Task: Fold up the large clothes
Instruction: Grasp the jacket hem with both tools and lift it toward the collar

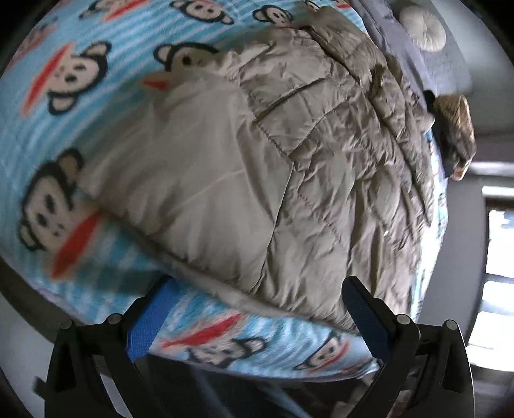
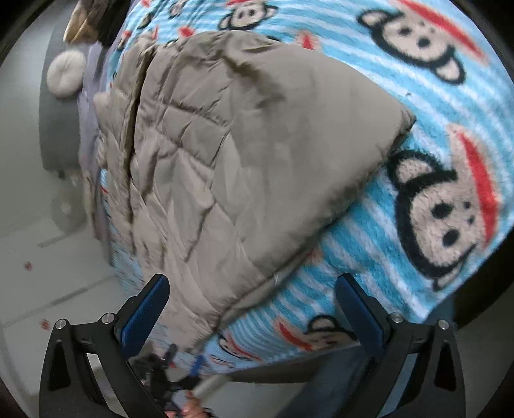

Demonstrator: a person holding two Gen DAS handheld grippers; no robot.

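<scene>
Grey quilted puffer jacket (image 1: 257, 167) lies flat on monkey-print blanket (image 1: 64, 128) on bed, hem at near edge. Long axis runs away from cameras toward round pillow (image 1: 422, 30). Looks light, puffy, slick shell; springs back, likely slides. Grab hem corners. Left tongs (image 1: 257, 318) and right tongs (image 2: 253, 308) wide apart, empty, just short of hem.
</scene>
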